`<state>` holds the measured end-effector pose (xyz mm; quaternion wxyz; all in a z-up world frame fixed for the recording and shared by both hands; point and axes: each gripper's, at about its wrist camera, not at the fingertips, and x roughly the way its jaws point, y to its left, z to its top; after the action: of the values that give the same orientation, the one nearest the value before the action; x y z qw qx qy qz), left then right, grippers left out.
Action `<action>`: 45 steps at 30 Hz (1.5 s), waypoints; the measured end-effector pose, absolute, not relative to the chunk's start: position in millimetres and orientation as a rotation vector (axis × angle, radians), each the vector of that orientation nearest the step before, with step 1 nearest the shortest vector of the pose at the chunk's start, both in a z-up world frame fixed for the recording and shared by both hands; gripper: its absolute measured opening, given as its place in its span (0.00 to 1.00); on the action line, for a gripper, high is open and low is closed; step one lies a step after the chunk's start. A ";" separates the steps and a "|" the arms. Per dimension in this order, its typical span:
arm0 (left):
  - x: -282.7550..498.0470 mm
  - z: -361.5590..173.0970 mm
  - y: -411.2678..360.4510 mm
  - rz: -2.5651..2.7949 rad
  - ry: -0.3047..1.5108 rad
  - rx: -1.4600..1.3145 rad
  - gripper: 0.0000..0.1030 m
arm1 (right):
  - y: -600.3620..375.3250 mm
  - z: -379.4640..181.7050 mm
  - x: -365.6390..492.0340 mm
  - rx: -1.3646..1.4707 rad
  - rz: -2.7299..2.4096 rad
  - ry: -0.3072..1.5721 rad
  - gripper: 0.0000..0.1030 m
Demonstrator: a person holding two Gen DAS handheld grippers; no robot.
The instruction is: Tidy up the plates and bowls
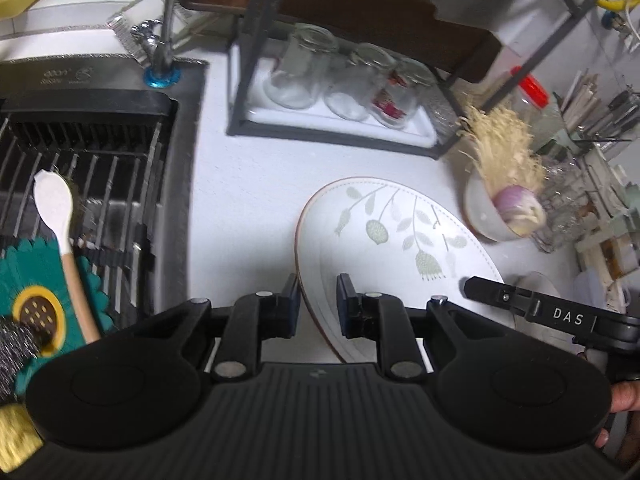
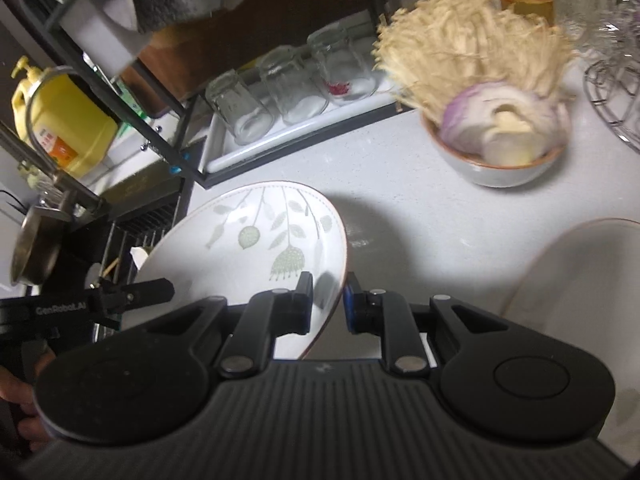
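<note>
White ceramic fills your left wrist view: the plate point(image 1: 384, 240) is tilted above the bench point(image 1: 248, 184), its near rim pinched in the left hand-held gripper point(image 1: 318, 304), with the sink rack point(image 1: 80, 168) to the left. From the right wrist, the right hand-held gripper point(image 2: 329, 304) clamps the opposite rim; only here a second plate point(image 2: 580, 280) shows, lower right.

Second plate point(image 2: 592, 280) cut off at right edge

White countertop point(image 1: 248, 184) beside dark sink point(image 1: 100, 184)
</note>
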<state>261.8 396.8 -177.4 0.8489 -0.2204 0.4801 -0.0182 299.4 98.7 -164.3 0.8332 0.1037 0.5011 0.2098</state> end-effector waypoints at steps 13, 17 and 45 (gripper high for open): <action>261.6 -125.5 340.5 -0.111 0.939 -0.398 0.21 | 39.7 -122.2 275.6 0.256 0.424 0.986 0.18; 260.2 -114.7 322.3 -0.118 0.921 -0.390 0.21 | 20.1 -111.4 269.4 0.272 0.425 0.953 0.18; 263.0 -133.4 190.4 -0.250 1.058 -0.281 0.21 | -95.4 -127.7 223.7 0.310 0.271 0.957 0.18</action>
<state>263.0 190.4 -133.4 0.8464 -0.1333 0.5019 -0.1184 223.7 -95.4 -127.7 0.8673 0.1481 0.4573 0.1293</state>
